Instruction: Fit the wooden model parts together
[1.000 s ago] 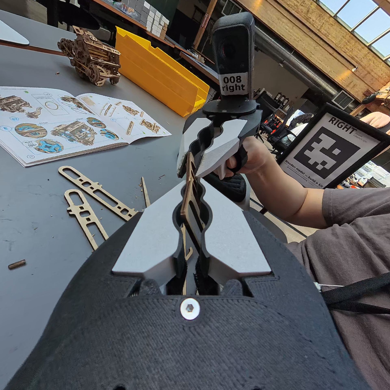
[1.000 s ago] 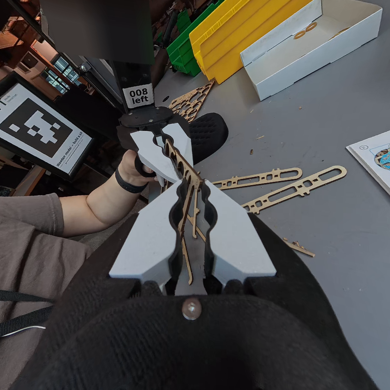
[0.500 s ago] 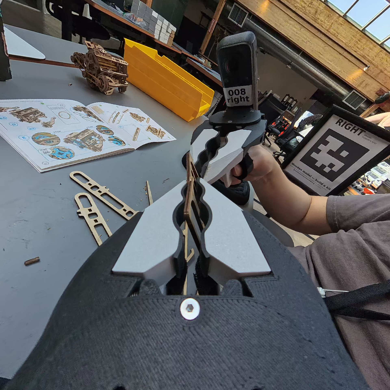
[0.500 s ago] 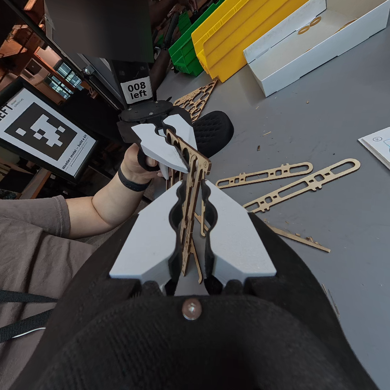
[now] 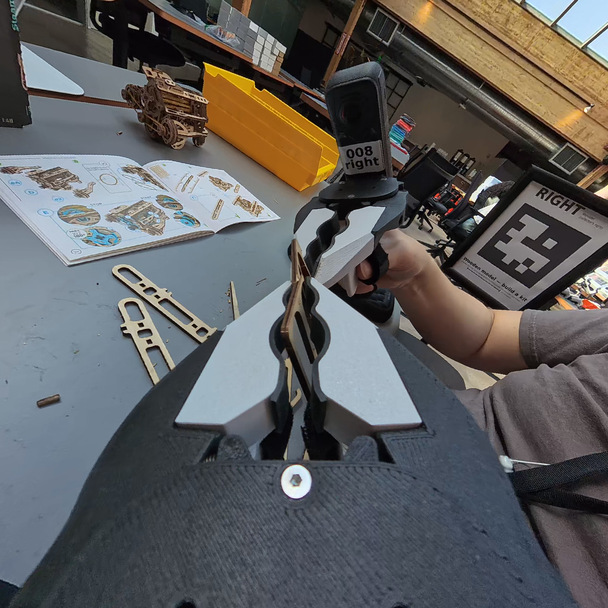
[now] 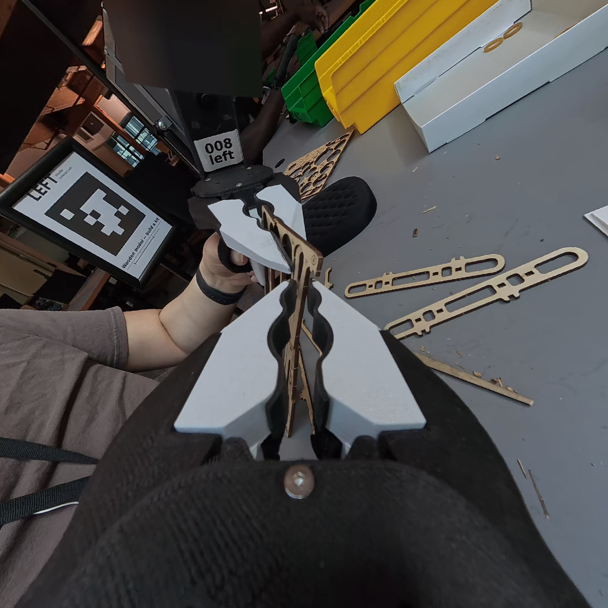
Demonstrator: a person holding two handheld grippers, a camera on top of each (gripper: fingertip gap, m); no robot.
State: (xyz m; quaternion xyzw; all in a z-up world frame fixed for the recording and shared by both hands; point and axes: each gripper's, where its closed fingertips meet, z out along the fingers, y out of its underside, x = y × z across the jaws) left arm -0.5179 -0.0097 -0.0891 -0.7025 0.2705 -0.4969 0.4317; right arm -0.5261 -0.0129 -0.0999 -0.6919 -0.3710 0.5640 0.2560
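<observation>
Grey table (image 5: 65, 329) is carrying two loose slotted strips (image 6: 487, 296). Above its edge, left gripper (image 5: 297, 289) and right gripper (image 6: 297, 286) are each clamping a wooden part (image 6: 296, 269) — mating step is under way; next, aligning tab to slot squarely.

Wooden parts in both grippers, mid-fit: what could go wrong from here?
1. Both thin slotted pieces meet edge-on between the left gripper and right gripper; a skewed push could snap one.
2. The grips are narrow, so a piece may pivot or slip.
3. A dropped piece could mix with the loose strips on the table.
</observation>
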